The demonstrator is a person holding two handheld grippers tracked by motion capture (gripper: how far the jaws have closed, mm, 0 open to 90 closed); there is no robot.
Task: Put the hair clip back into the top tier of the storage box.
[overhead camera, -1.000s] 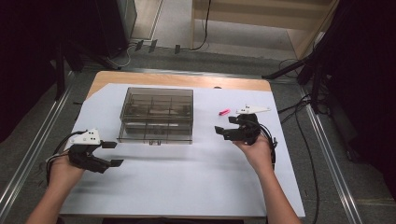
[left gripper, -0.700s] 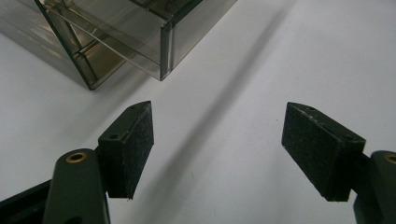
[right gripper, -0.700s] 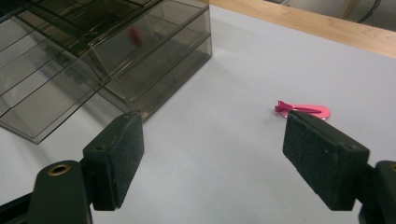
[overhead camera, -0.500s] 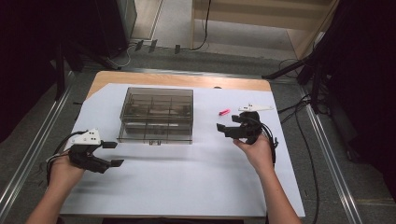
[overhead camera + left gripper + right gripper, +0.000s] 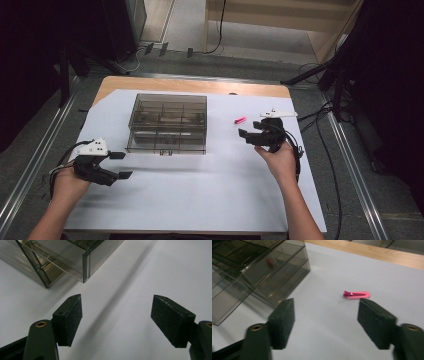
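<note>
The left tool [image 5: 112, 165] hovers with jaws apart at the worktop's [image 5: 210, 200] near left, well away from the pink clip [image 5: 240, 120], which lies just beyond the equally open right tool [image 5: 248, 136], its long axis crosswise ahead of the jaws.

This looks like a lab or test room set up for recording. A wooden worktop [image 5: 195, 85] is covered by a plain white sheet [image 5: 200, 190] and framed by metal rails [image 5: 350, 165] along its left and right edges. Black cables [image 5: 320, 150] trail over the grey floor [image 5: 30, 165] beyond the right edge, and dark stands [image 5: 65, 65] rise past the far corners.
</note>
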